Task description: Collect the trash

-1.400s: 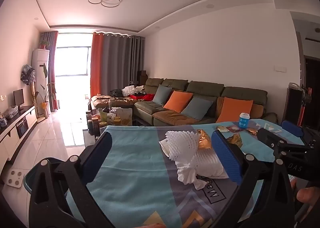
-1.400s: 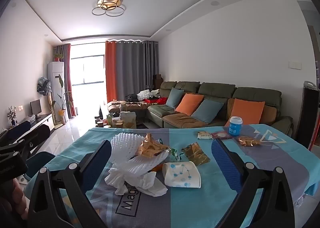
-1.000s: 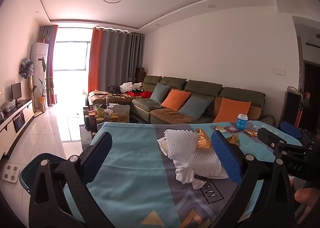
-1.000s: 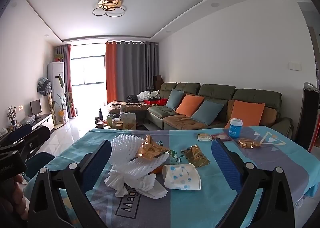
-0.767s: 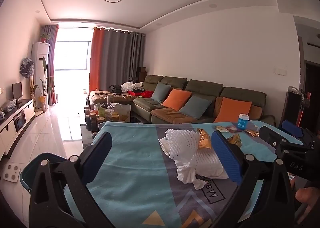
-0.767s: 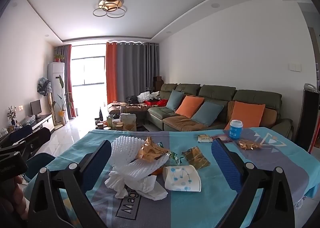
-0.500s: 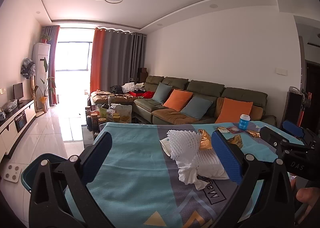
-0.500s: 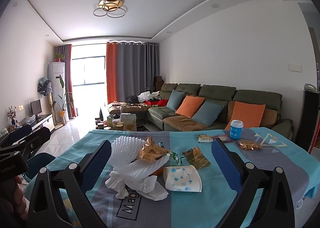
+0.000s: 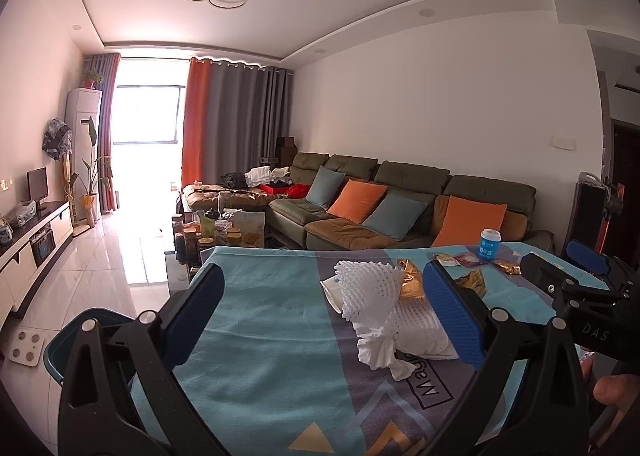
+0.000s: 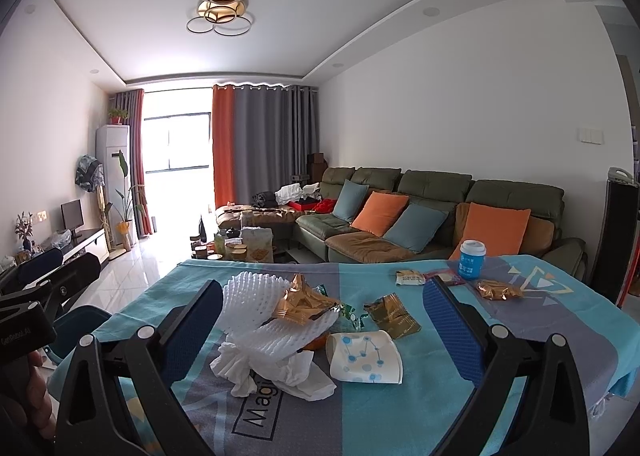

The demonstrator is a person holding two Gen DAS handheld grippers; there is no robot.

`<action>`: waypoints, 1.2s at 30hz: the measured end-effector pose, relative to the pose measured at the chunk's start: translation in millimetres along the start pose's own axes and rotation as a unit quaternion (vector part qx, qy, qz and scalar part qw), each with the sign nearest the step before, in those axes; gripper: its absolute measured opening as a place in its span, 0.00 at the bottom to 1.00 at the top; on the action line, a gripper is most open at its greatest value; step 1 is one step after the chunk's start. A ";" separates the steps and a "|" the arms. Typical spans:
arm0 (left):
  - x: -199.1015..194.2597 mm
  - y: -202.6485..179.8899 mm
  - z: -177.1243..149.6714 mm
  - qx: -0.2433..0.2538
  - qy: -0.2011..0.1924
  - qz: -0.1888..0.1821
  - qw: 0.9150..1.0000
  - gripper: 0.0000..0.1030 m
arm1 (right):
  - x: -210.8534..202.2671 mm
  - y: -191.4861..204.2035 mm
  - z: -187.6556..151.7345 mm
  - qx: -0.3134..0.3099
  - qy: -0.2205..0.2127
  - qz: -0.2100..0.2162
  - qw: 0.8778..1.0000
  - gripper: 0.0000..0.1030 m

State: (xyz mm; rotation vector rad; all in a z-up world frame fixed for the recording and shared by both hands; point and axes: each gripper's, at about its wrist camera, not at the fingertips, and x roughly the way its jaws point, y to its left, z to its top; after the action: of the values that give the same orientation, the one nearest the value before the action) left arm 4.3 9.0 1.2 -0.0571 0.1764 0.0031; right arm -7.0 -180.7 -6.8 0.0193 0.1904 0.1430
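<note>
White foam netting [image 10: 260,306] and crumpled tissue [image 10: 280,372] sit heaped near the middle of a table under a turquoise and grey cloth [image 10: 400,416], with a gold wrapper [image 10: 300,302] on top, a second gold wrapper [image 10: 394,316] just right of the heap, and a flattened dotted paper cup [image 10: 362,356] touching its right side. Since the earlier frames the trash has not moved; both views have only drifted slightly. The left gripper [image 9: 324,316] and right gripper [image 10: 322,330] hover above the near edge of the table, each with jaws spread wide and gripping nothing. Farther right stand a blue cup [image 10: 472,259] and more small packets [image 10: 498,290]. A dark teal bin [image 9: 76,332] stands on the floor left of the table. Behind is a green sofa [image 10: 436,195] with orange and blue cushions.
</note>
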 end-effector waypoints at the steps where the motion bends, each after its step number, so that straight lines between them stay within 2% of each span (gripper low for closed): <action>1: 0.0 0.0 0.4 0.000 0.000 0.000 1.000 0.95 | 0.6 1.0 0.0 -0.001 -0.001 -0.001 1.000 0.94; 36: -0.4 1.8 -2.3 0.000 0.000 0.001 1.000 0.95 | 0.1 1.1 -0.8 -0.004 0.008 -0.001 1.000 0.94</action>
State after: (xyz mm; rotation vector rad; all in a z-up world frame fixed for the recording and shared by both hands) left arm 3.5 10.7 -1.1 -0.0575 0.1758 0.0058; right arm -7.2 -179.5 -7.6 0.0108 0.2063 0.1424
